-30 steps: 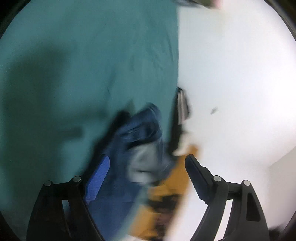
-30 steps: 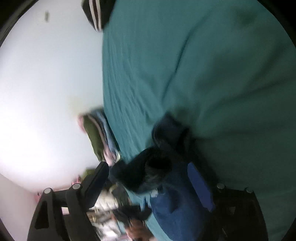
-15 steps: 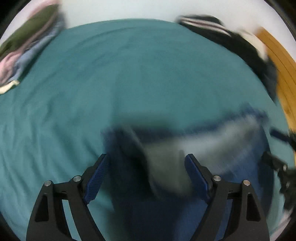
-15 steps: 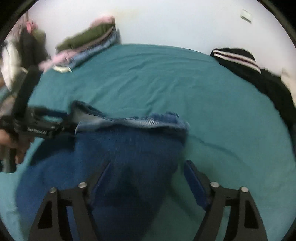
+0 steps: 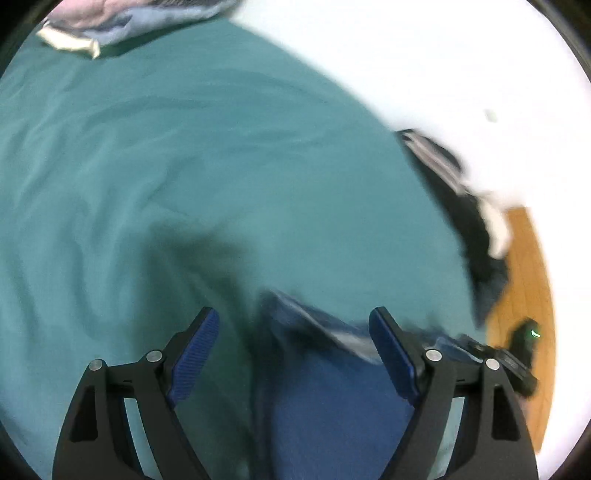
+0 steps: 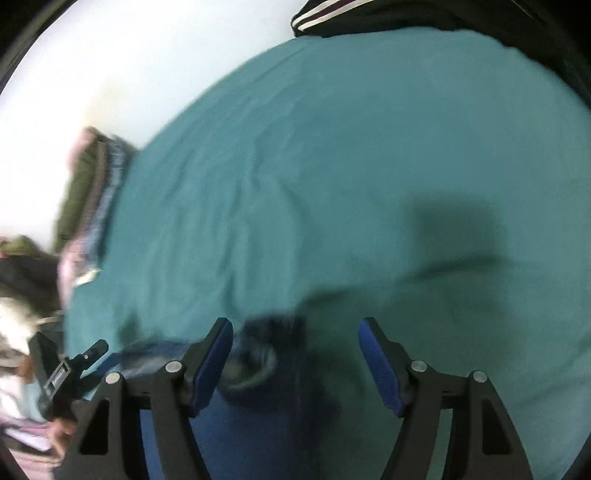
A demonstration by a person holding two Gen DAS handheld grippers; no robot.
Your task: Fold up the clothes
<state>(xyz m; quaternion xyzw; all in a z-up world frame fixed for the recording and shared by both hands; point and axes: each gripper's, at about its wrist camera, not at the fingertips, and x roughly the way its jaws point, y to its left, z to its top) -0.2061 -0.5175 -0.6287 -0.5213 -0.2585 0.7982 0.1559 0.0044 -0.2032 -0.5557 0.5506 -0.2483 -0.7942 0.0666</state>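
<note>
Left gripper (image 5: 293,347): we hold it spread wide, pinching nothing, blue jeans (image 5: 332,398) between its fingers. Right gripper (image 6: 295,354): likewise spread, empty, over the jeans' blurred waistband; contact we cannot tell. Jeans lie at the near edge of the teal bed (image 5: 184,166), likely laid out for folding. Folded stack (image 6: 92,192) at the far-left corner; black striped garment (image 6: 332,18) at the far-right edge.

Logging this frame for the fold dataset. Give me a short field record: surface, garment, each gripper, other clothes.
surface: teal bedsheet
garment: blue jeans, blurred, lying between both grippers
left gripper: open, over the jeans
right gripper: open, over the jeans
other clothes: folded stack and black striped garment, both at the bed's far edge
</note>
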